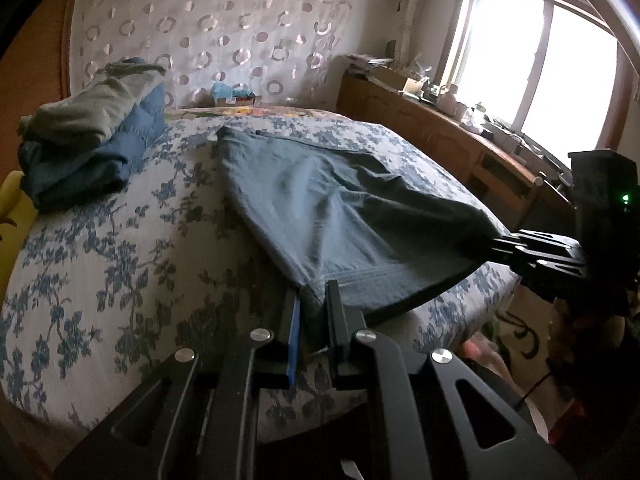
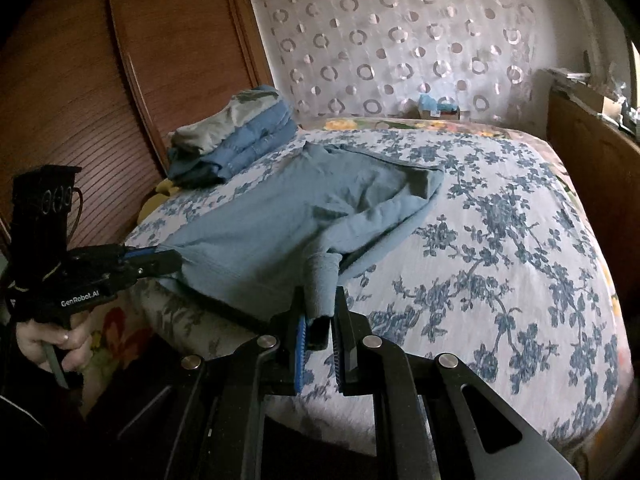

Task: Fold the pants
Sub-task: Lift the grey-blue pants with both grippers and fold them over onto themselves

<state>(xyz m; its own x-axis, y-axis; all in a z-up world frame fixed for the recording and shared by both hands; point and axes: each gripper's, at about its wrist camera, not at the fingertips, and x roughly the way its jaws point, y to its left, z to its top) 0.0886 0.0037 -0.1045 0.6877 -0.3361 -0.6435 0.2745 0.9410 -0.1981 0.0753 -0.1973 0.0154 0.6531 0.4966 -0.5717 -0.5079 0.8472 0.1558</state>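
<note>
The left claw point(image 1: 312, 300) pinches one near corner of the pants point(image 1: 320, 208), and the right claw point(image 2: 320, 304) pinches the other. A hand point(image 2: 52, 340) grips the left handle. The bed point(image 1: 120, 248) has a white cover with blue flowers. Behind it hangs a curtain point(image 2: 400, 48) with rings. A window point(image 1: 532, 72) glows bright. Folded clothes point(image 1: 88, 140) sit at the far left. The pants are soft blue, spread across the bed, rumpled in the middle.

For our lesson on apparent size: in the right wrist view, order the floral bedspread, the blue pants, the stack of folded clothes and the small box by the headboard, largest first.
1. floral bedspread
2. blue pants
3. stack of folded clothes
4. small box, though it lies farthest away, so it may look smaller than it is.
</note>
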